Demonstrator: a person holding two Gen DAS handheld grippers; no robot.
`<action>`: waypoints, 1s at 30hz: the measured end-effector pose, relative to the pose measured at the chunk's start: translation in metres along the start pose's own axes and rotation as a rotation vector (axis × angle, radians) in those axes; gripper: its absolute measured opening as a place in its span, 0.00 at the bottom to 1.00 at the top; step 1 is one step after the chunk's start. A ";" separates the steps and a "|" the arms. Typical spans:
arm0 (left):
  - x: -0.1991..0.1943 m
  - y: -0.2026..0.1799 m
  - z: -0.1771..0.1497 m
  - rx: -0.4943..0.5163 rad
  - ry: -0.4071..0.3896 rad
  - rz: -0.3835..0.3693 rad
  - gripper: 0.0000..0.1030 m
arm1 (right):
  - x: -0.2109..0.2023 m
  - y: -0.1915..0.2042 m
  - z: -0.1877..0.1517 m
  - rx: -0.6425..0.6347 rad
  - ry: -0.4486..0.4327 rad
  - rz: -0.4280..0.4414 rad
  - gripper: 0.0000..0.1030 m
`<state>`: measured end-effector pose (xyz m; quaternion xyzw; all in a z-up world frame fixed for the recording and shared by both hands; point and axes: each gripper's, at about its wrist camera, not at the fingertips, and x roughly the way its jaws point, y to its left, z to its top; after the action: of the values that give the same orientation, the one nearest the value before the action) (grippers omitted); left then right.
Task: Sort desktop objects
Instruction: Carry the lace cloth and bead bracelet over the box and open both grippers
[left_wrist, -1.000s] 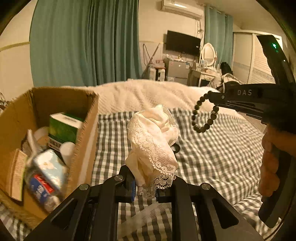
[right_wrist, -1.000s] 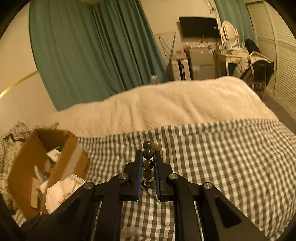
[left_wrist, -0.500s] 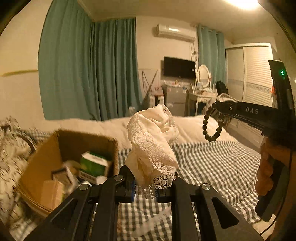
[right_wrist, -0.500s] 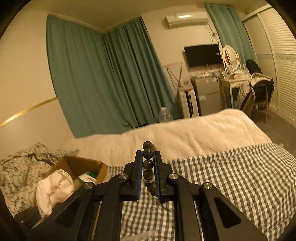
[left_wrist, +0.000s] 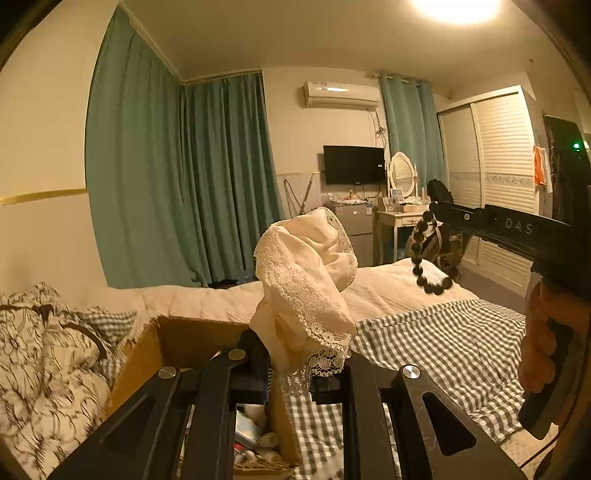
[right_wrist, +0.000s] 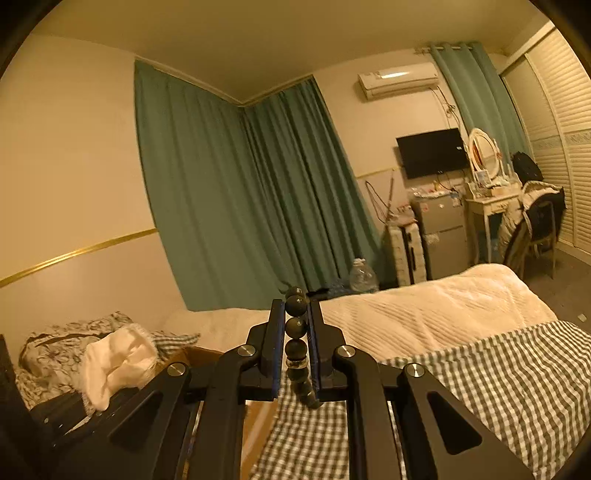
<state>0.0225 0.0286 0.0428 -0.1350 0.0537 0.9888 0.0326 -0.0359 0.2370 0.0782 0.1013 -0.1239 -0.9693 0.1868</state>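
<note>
Two items are riding above the checked bed, the left tongs (left_wrist: 291, 369) pinching a lace-trimmed cloth (left_wrist: 303, 280) and the right tongs (right_wrist: 295, 332) a dark bead bracelet (right_wrist: 297, 328), while the half-filled cardboard box (left_wrist: 192, 339) is awaiting both.

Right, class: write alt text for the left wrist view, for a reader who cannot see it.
The left gripper pinches a cream lace cloth above a cardboard box on a checked bed cover. At right, the right gripper dangles a dark bead bracelet.
</note>
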 end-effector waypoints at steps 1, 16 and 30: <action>0.000 0.003 0.001 0.004 -0.007 0.003 0.14 | 0.000 0.003 0.000 -0.003 0.001 0.004 0.11; 0.021 0.072 0.002 0.008 -0.097 0.121 0.14 | 0.027 0.044 -0.016 -0.036 0.008 0.068 0.11; 0.058 0.120 -0.024 -0.088 0.029 0.079 0.14 | 0.063 0.094 -0.055 -0.118 -0.006 0.195 0.11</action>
<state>-0.0363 -0.0900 0.0160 -0.1482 0.0160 0.9887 -0.0133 -0.0479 0.1169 0.0425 0.0748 -0.0766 -0.9524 0.2853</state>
